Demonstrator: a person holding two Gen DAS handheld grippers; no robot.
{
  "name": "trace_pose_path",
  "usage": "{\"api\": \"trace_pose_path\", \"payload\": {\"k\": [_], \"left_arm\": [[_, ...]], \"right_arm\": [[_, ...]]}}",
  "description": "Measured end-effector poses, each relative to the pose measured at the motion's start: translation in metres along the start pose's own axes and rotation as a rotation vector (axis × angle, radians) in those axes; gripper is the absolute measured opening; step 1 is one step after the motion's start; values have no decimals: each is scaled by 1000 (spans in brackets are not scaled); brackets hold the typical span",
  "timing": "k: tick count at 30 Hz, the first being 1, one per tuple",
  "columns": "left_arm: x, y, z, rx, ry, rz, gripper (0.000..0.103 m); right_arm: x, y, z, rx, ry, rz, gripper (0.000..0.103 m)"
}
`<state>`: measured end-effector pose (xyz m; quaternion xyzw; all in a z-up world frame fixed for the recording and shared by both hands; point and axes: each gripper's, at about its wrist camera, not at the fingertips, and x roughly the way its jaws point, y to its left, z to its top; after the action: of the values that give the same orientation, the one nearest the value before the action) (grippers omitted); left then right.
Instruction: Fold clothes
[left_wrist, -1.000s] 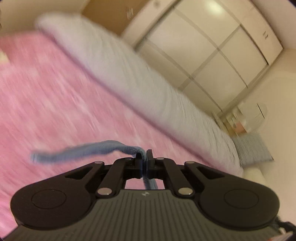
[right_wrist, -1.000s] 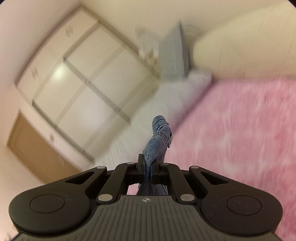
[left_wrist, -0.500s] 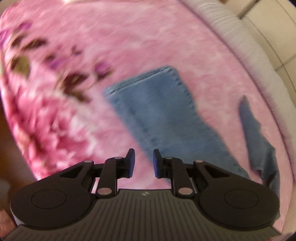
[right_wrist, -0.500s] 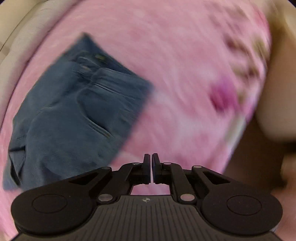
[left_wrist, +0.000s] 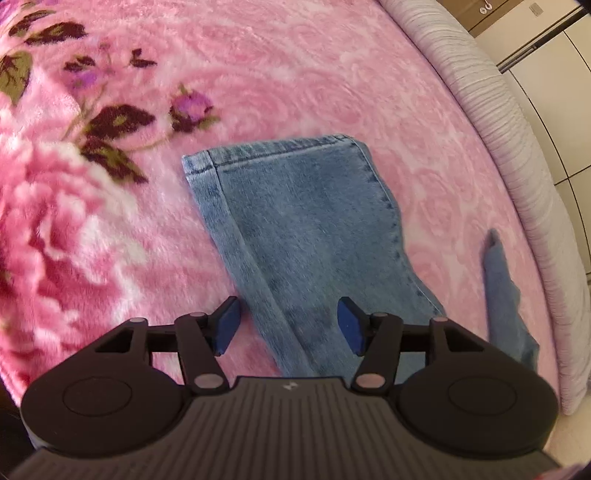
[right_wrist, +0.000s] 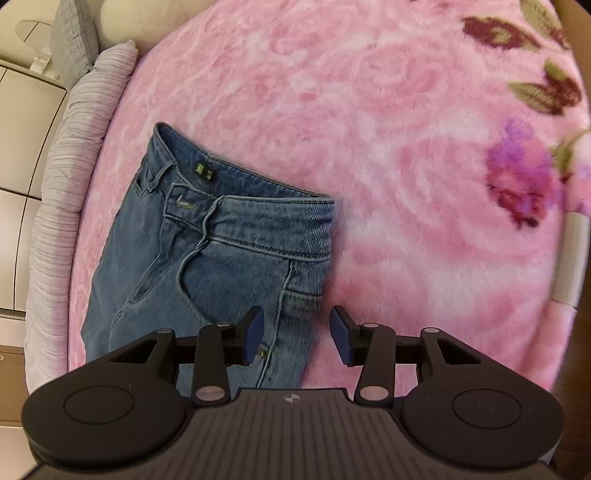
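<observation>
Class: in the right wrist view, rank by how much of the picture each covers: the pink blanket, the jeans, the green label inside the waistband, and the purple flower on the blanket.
1. Pink blanket
2. Jeans
3. Purple flower
4. Green label

This ranks apparent size only; the fisheye lens stretches things unevenly, and the gripper hides part of the jeans.

One pair of blue jeans lies on one pink floral blanket; the left wrist view shows one hemmed leg end of it and one further strip of denim off to the side, which may be the other leg. Two grippers are in view, the left gripper and the right gripper, each with two blue-padded fingers. One ribbed grey bolster edges the blanket. One grey cushion stands beyond it.
</observation>
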<state>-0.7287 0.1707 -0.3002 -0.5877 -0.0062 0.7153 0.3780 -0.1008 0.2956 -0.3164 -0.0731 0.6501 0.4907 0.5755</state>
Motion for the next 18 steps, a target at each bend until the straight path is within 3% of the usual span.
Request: {"api": "trace_pose_path", "payload": {"k": [3,4,5,6,7,8,14,18], "left_arm": [[6,-4,2,6,-27,0,57],[8,-6,3,21,-32,1,54],[10,-8,5,47,-30,11,32],[12,-10,7,72,-28,20,15],[11,-11,11,86,-19,9,12],[11,-12,14,100,-11,-2,9],[-29,-32,35,261,-30,-62,8],[-59,-30,24,332,-5,-67,8]], "right_arm": [[4,3,4,-30,-12,-5,48],[6,4,5,-40,-16,-7,49],[7,6,7,-50,-20,-9,48],[9,7,8,-60,-24,-10,38],[10,8,9,-70,-28,-12,18],[12,9,11,-80,-32,-14,16],[-47,41,31,-260,-134,28,7],[-93,62,46,-389,-173,39,7]]}}
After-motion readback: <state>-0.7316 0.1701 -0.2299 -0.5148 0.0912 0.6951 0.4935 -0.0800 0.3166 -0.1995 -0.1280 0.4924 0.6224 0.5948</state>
